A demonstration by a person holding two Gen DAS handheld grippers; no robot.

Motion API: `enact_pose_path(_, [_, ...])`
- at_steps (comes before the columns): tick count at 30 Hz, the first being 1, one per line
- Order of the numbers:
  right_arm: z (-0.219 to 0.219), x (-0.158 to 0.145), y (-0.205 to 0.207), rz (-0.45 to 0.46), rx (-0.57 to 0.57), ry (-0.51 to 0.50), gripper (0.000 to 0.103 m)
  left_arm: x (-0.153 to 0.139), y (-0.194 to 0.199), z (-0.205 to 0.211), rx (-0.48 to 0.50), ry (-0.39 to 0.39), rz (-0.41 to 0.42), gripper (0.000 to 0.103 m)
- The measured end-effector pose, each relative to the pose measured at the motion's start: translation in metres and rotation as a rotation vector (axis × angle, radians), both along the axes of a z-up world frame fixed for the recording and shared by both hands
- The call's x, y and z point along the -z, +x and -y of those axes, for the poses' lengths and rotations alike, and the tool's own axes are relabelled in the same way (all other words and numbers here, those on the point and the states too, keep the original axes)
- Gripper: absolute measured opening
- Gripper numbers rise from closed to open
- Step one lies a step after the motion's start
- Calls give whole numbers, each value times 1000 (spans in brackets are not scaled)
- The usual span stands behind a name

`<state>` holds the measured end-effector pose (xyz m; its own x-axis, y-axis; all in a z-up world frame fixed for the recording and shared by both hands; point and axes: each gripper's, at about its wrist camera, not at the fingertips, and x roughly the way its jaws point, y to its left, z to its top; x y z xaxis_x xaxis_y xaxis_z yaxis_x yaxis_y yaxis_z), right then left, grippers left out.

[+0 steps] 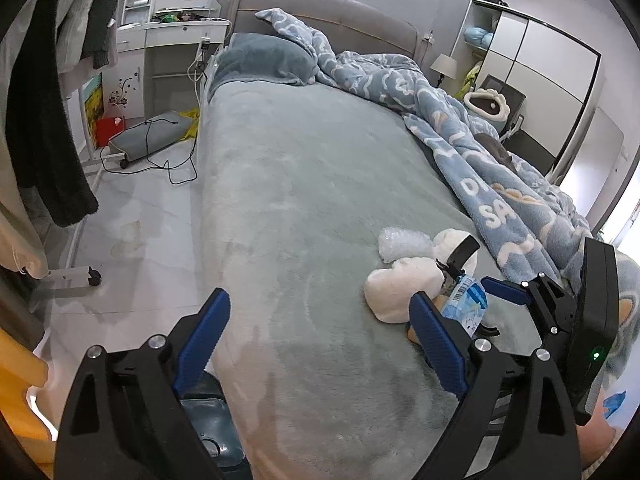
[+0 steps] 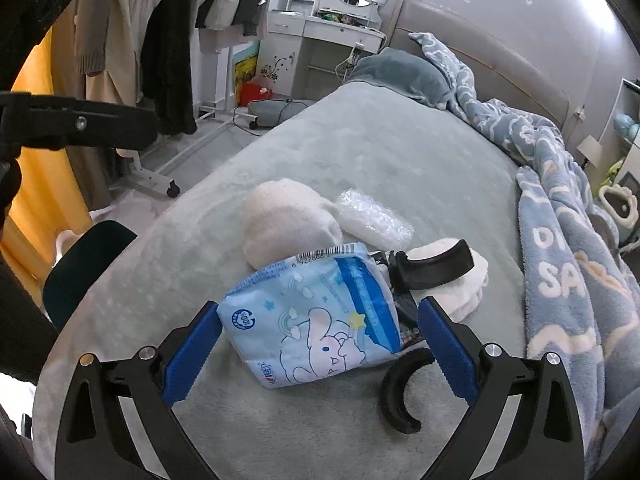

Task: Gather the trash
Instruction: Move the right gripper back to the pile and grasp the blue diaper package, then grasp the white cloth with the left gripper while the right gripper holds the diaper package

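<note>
A light blue tissue pack [image 2: 320, 320] with a cartoon print lies on the grey-green bed [image 2: 360, 140]; it also shows in the left wrist view [image 1: 466, 304]. My right gripper [image 2: 320, 344] is open, its blue fingers either side of the pack, not closed on it. Behind the pack lie a white plush item [image 2: 288, 220], a clear bubble-wrap piece [image 2: 372, 216] and a black curved part [image 2: 432, 266]. A black C-shaped clip [image 2: 400, 392] lies by the right finger. My left gripper [image 1: 320, 324] is open and empty above the bed's near edge.
A blue patterned blanket [image 1: 480, 152] is heaped along the bed's right side. A clothes rack with hanging coats [image 1: 48, 100] stands left on the tiled floor [image 1: 132, 216], with cables and a grey pad [image 1: 148, 136]. A dark bin [image 1: 208, 420] sits below the left gripper.
</note>
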<state>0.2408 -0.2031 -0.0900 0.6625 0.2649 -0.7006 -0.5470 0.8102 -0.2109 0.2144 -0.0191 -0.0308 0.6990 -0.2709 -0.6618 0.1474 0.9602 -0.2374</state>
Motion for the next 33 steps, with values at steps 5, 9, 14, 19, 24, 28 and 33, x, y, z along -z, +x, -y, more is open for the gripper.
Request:
enact_pose_path(5, [3,1,1,-19,-18,5,81,5,5,10,13,2,-8,93])
enact_pose_path(9, [8,-3,0,-31,-19,39,78,8,7,19,22,9,-8,93])
enact_pose_path(14, [31,-14,3,-57,8,152,77,9,7,29,28,13,3,93])
enact_pose_path(19, [59,-23,5,-72,58,256,77,14,9,43,38,17,-2,93])
enact_pose_path(24, [84,-30,6,-50,111,304,77,18,12,59,47,56,2,93])
enact_pose_path(28, [100,-32,6,-51,137,346,77,23,21,66,45,48,-7,93])
enact_pose_path(33, [117,-30,5,-57,159,362,77,27,31,72,40,12,-20,93])
